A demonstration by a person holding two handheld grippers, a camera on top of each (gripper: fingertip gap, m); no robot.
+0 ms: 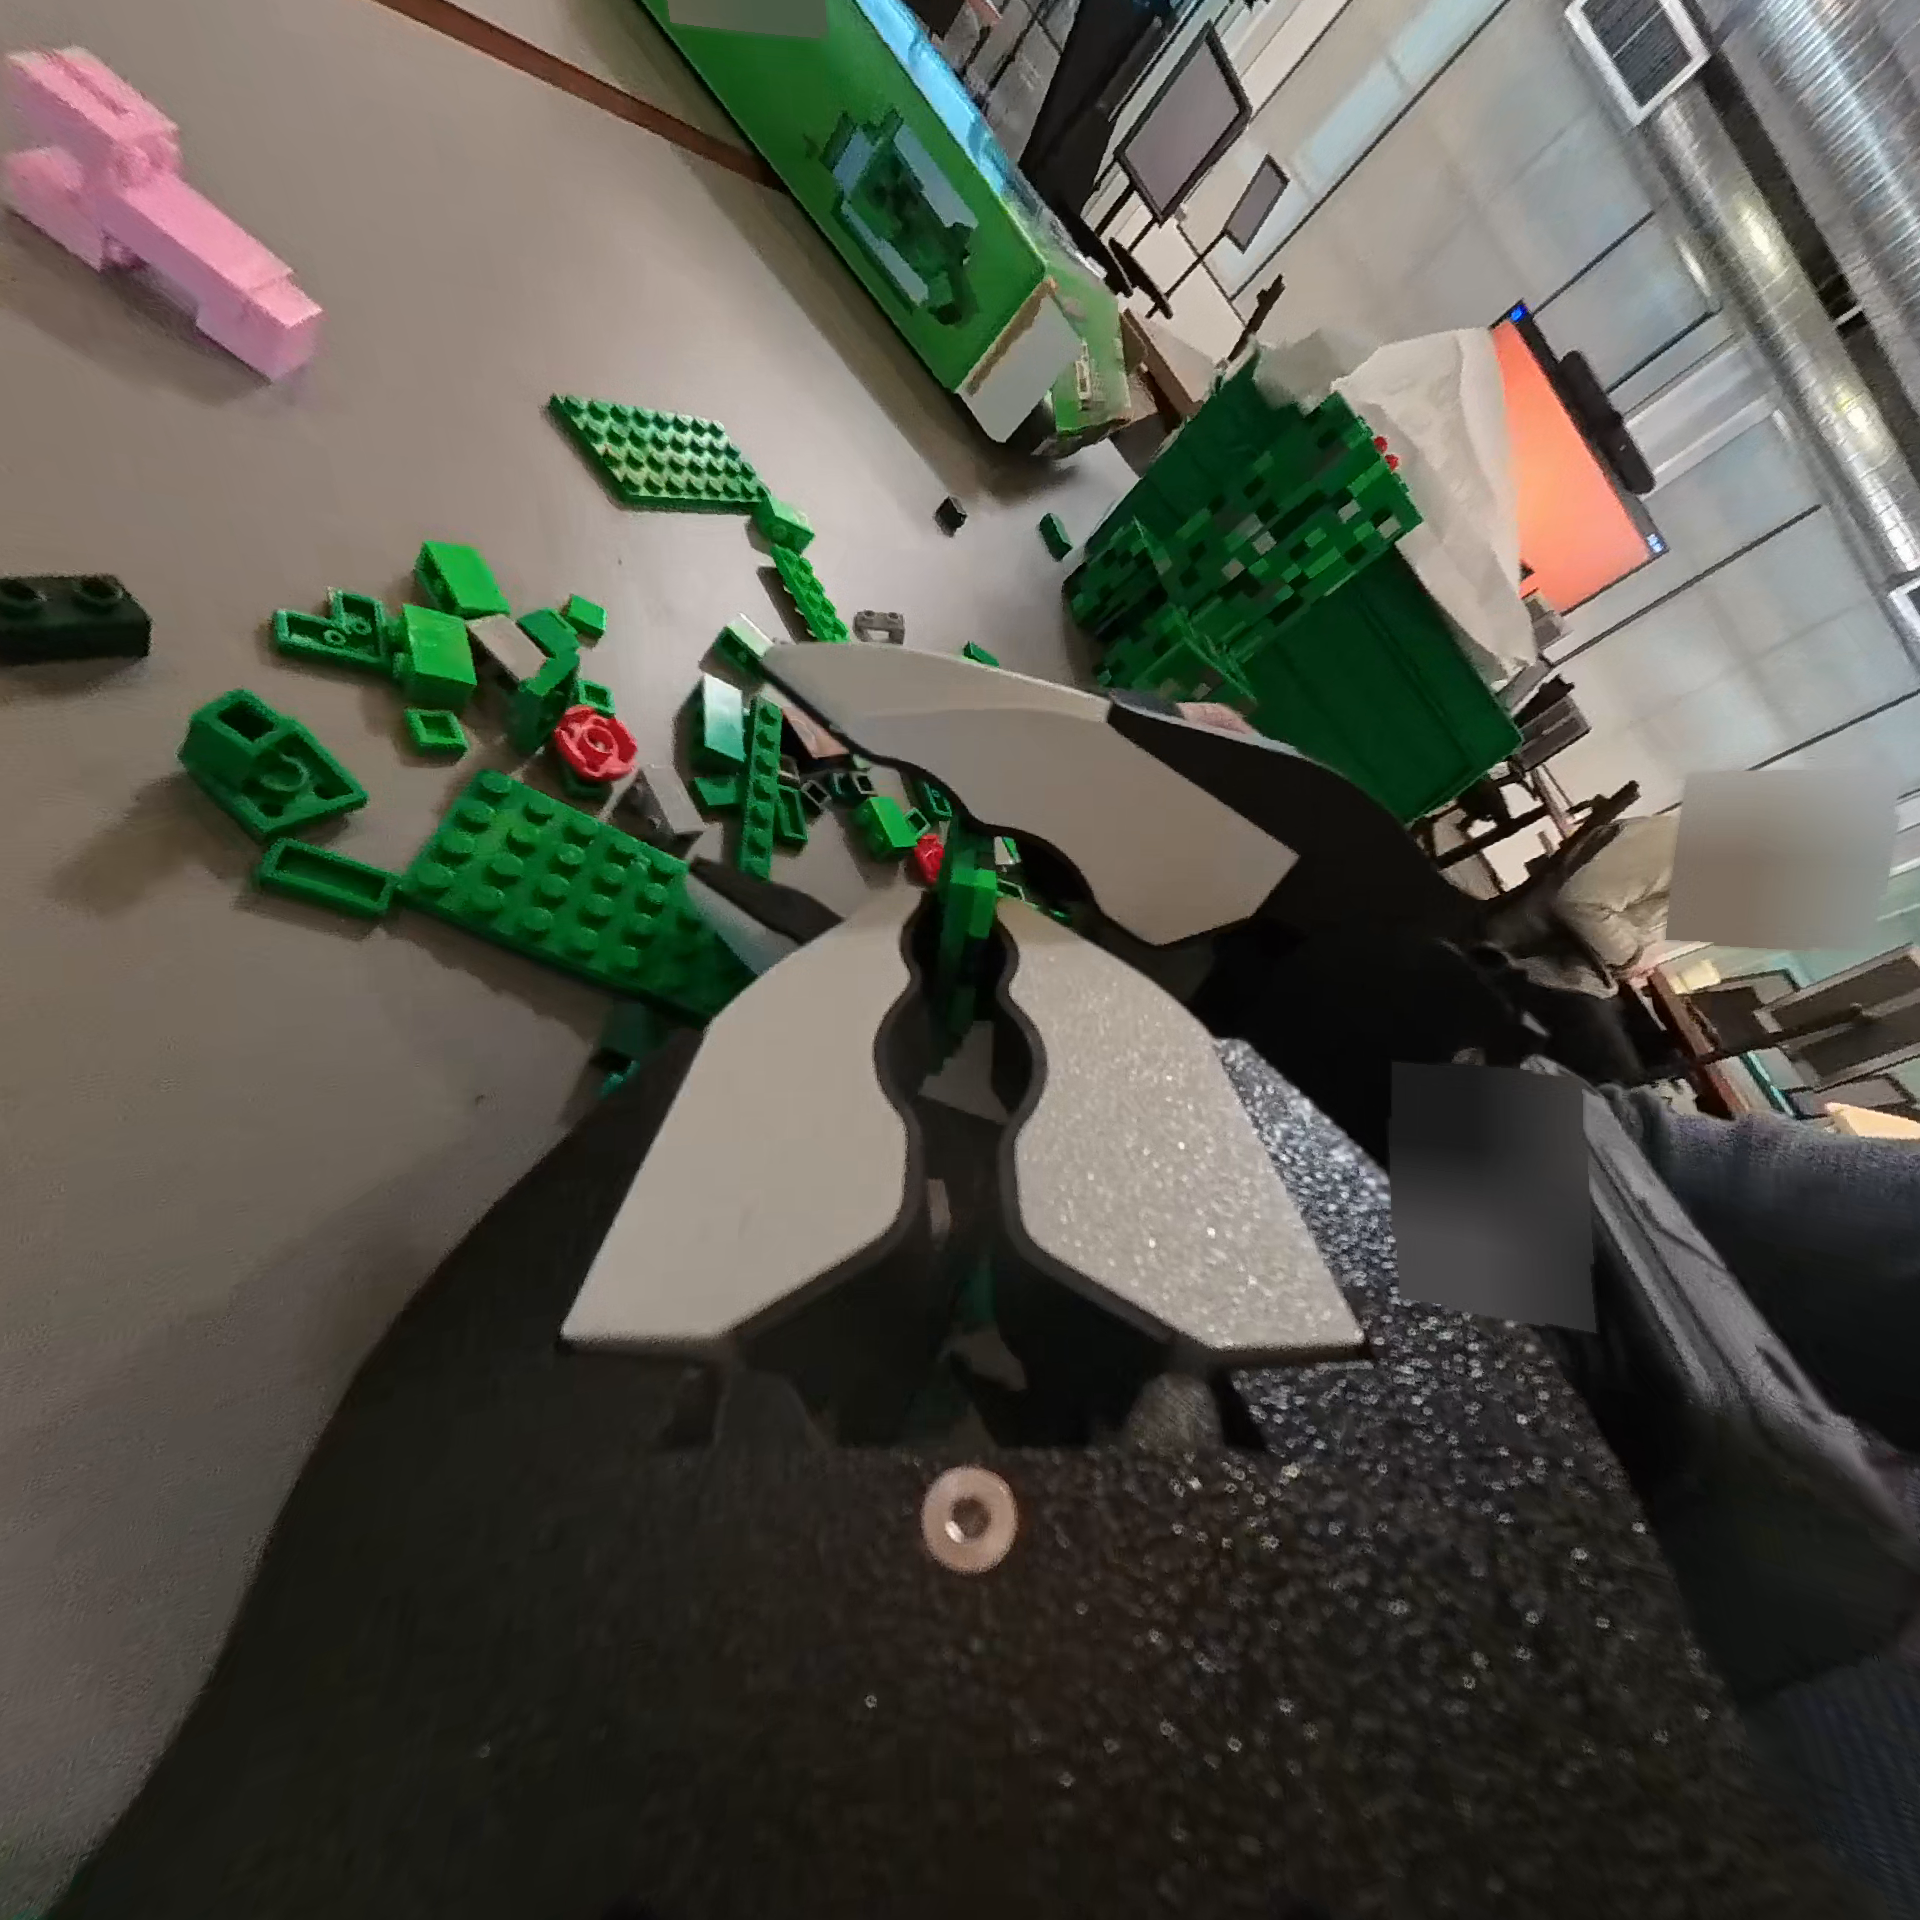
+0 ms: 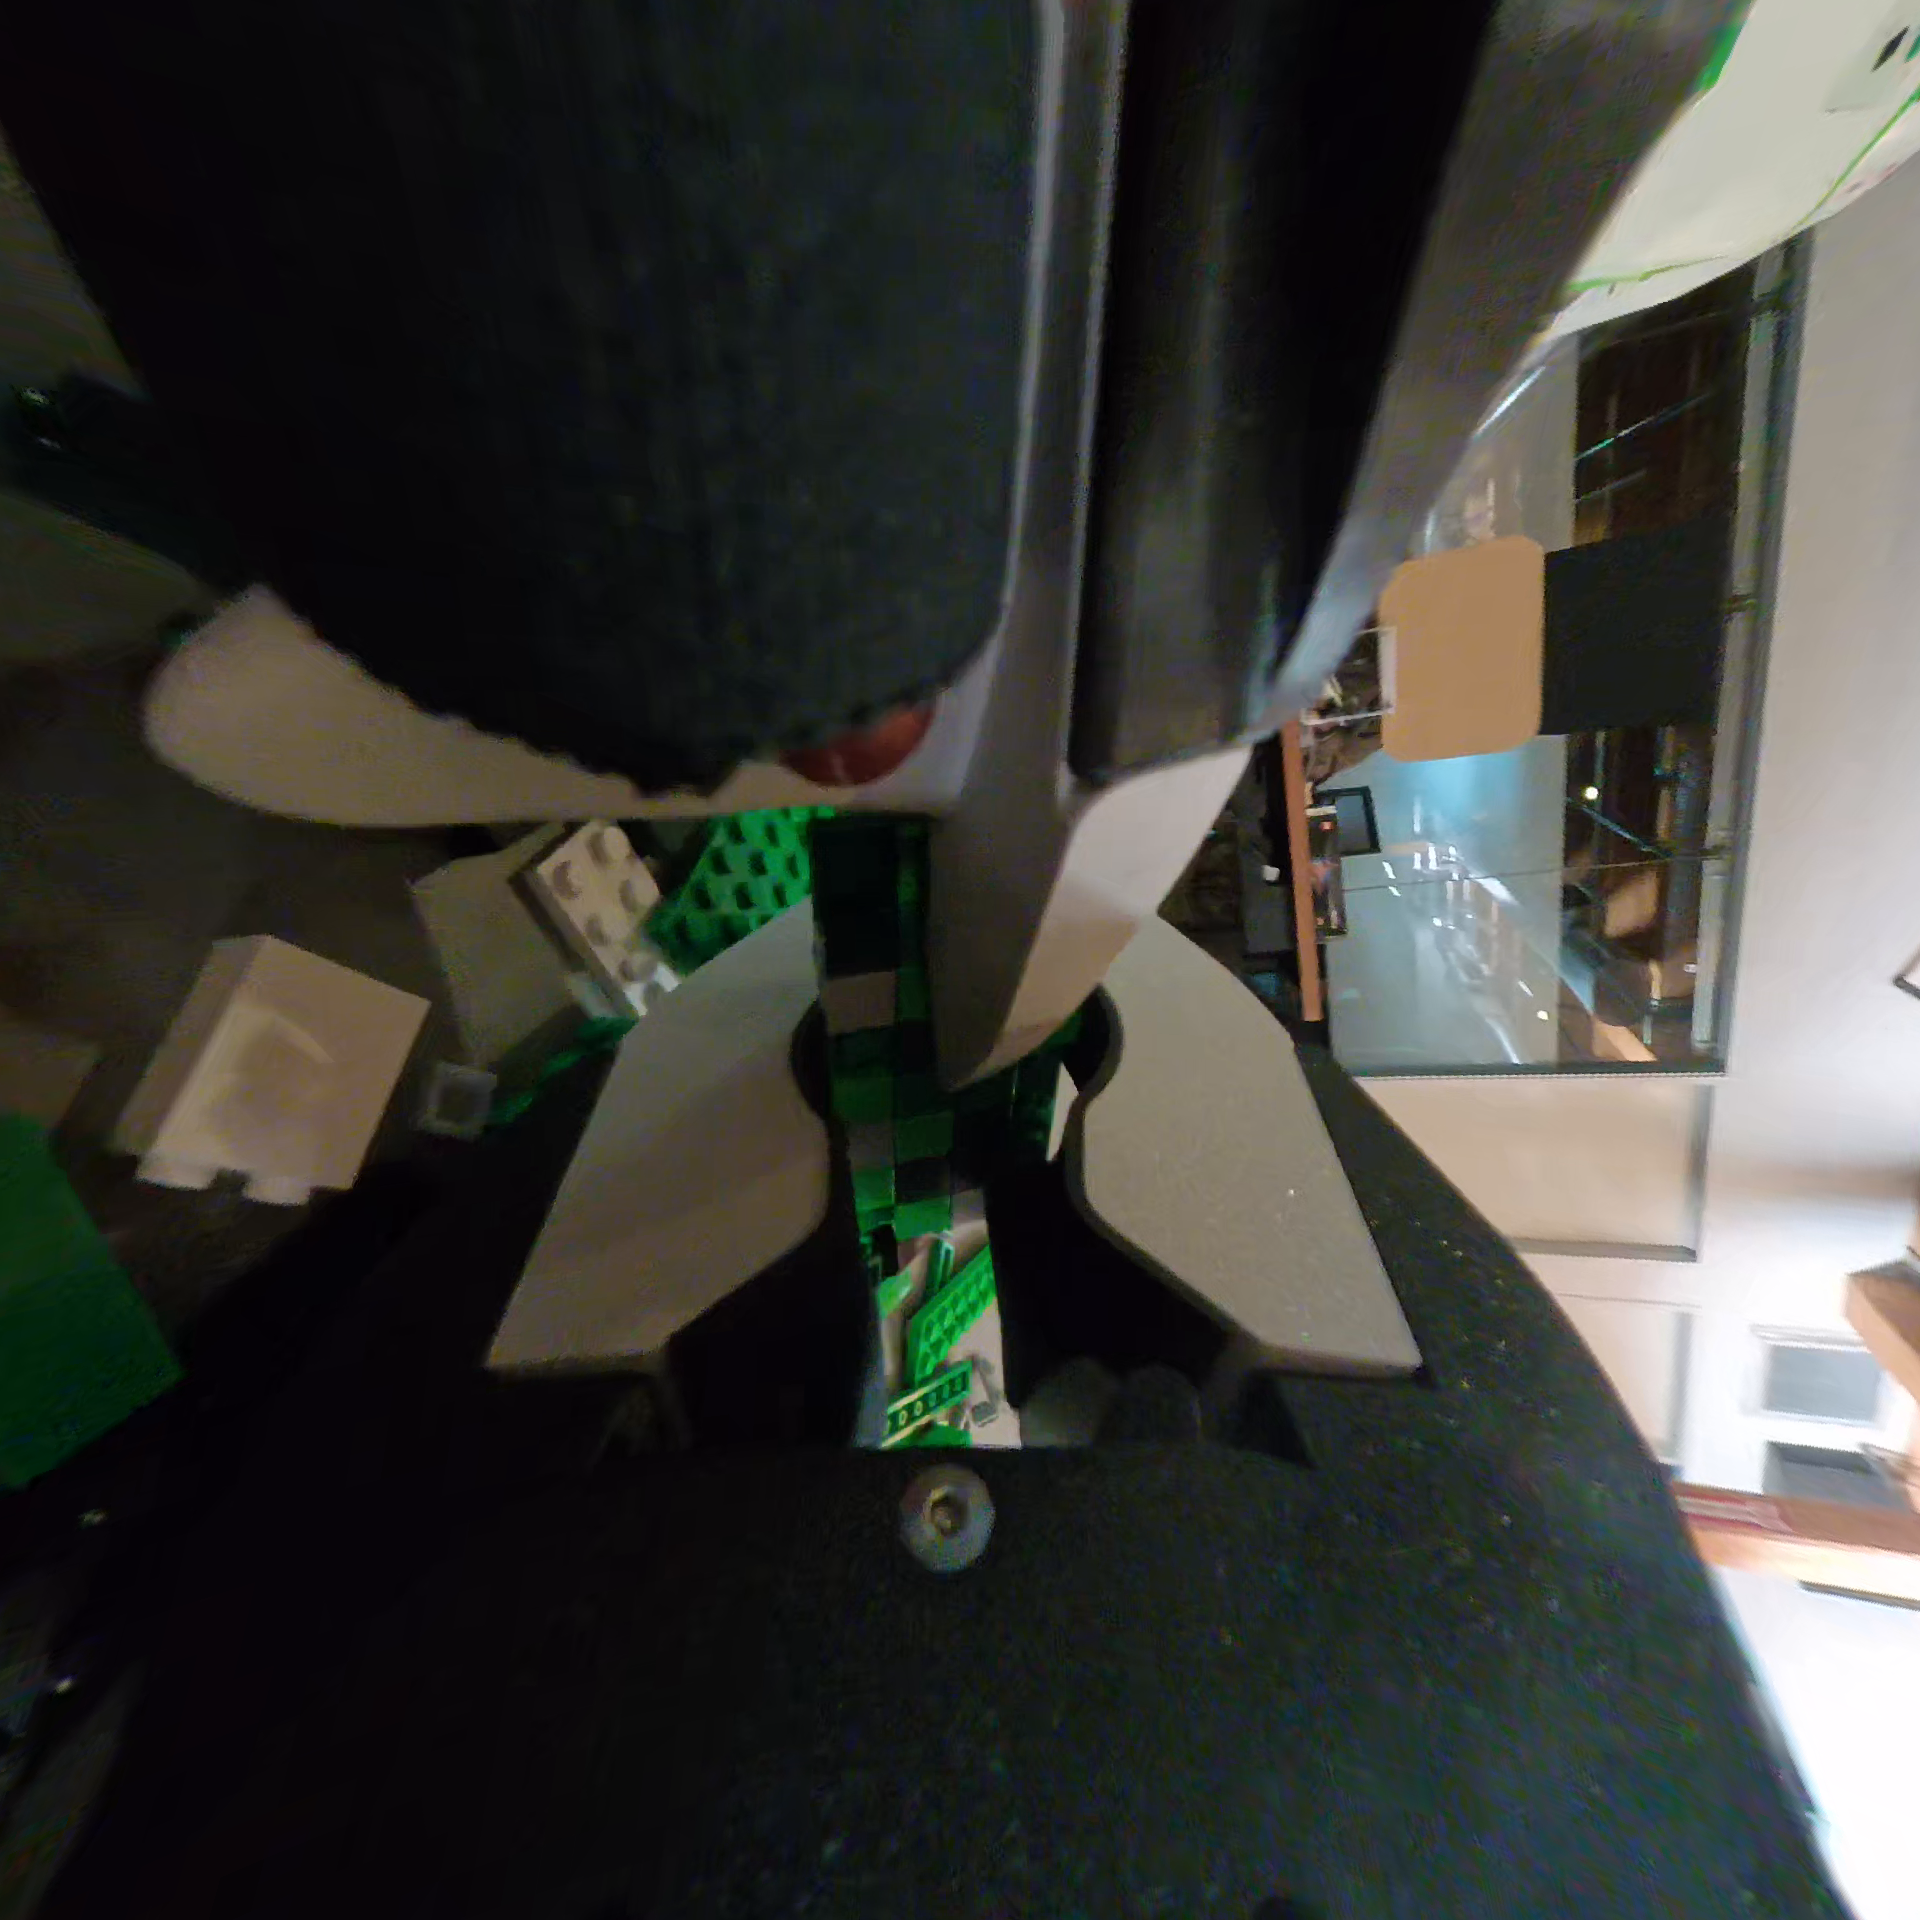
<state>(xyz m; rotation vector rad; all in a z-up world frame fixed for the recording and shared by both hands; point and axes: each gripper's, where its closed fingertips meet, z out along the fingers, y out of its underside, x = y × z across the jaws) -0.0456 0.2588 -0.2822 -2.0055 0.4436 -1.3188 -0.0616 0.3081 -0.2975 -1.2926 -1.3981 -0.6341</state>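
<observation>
Left gripper (image 1: 956, 935) clamped on narrow green brick strip (image 1: 961, 940); right gripper (image 2: 951, 1049) pinching same strip (image 2: 904, 1101); light, stiff, snaps apart, grip sides; loose bricks (image 1: 540, 883) ahead-left

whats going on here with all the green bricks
A person is working with two handheld grippers over a grey table strewn with loose green toy bricks. Both grippers meet on one small piece built of green, black and grey bricks: the left gripper is closed on it, and the right gripper clamps the same piece from the other side. Around it lie a green studded plate, a red round stud piece, a pink brick figure and a large green brick block.
</observation>
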